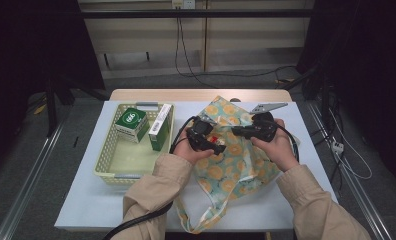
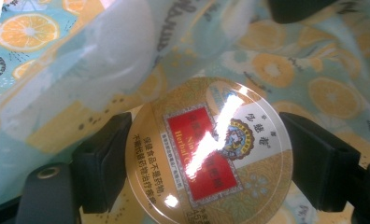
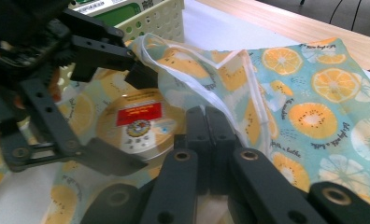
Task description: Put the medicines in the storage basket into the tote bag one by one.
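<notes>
**Round tin clamped at the mouth of the citrus bag**

Round gold tin with a red label [image 2: 209,154] sits between the two black jaws of the left tongs [image 2: 206,163], pads pressing its rim on both sides. Tin lies flat, lid up, glare across the label. It is at the open mouth of the pale-blue cloth bag printed with orange slices [image 1: 236,150], fabric beneath and behind it.

Right tongs [image 3: 206,126] closed tight on the white-lined hem of the bag, holding that edge lifted just right of the tin. In the high view left tongs [image 1: 206,140] and right tongs [image 1: 251,131] meet over the bag, mid-desk.

Bag spreads across the right half of the white desk [image 1: 86,200], straps trailing to the near edge. Left of it, a cream perforated plastic basket [image 1: 111,165] holds a green-and-white box [image 1: 132,124] and a taller green-and-white carton [image 1: 159,131] at its far end.
</notes>
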The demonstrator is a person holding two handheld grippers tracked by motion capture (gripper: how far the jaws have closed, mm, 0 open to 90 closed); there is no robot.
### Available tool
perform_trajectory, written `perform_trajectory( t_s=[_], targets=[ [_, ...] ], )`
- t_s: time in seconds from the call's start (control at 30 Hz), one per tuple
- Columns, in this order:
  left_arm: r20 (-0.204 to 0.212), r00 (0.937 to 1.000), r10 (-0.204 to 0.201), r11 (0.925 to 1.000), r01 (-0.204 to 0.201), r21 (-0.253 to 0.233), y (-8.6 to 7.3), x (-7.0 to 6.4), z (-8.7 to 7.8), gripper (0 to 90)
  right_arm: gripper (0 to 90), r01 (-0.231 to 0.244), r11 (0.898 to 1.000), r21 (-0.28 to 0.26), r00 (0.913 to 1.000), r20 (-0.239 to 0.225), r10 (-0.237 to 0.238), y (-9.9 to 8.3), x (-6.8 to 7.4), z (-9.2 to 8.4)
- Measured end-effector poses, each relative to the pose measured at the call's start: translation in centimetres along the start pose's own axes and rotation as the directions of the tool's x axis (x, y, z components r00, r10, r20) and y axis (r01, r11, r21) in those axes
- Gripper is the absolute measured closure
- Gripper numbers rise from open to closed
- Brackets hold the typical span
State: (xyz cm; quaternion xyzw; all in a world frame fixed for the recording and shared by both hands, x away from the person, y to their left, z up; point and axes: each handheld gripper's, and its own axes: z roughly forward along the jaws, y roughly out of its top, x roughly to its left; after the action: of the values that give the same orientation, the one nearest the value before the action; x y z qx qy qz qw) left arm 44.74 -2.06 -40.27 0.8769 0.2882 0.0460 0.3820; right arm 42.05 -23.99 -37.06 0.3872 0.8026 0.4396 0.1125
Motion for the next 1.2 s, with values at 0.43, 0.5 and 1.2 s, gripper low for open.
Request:
perform_trajectory(
  t_s=[0.43, 0.5, 1.2],
  targets=[
    [-0.045, 0.9978, -0.049, 0.9969, 0.046, -0.065, 1.5, 2.5, 2.6, 13.8, 90.0, -0.057, 0.998, -0.007, 0.9984, 0.002, 0.057, -0.3, -1.1, 1.1],
    [-0.031, 0.9992, -0.026, 0.9984, 0.025, -0.051, 1.3, 2.1, 2.1, 13.9, 90.0, -0.06, 0.998, -0.007, 0.9982, 0.003, 0.06, -0.4, -1.2, 1.0],
    [-0.018, 0.9997, 0.014, 0.9991, -0.015, -0.039, -0.5, 1.8, -6.4, 12.8, 90.0, -0.032, 0.999, 0.023, 0.9994, 0.014, 0.032, -0.5, 0.2, 1.0]
  ],
)
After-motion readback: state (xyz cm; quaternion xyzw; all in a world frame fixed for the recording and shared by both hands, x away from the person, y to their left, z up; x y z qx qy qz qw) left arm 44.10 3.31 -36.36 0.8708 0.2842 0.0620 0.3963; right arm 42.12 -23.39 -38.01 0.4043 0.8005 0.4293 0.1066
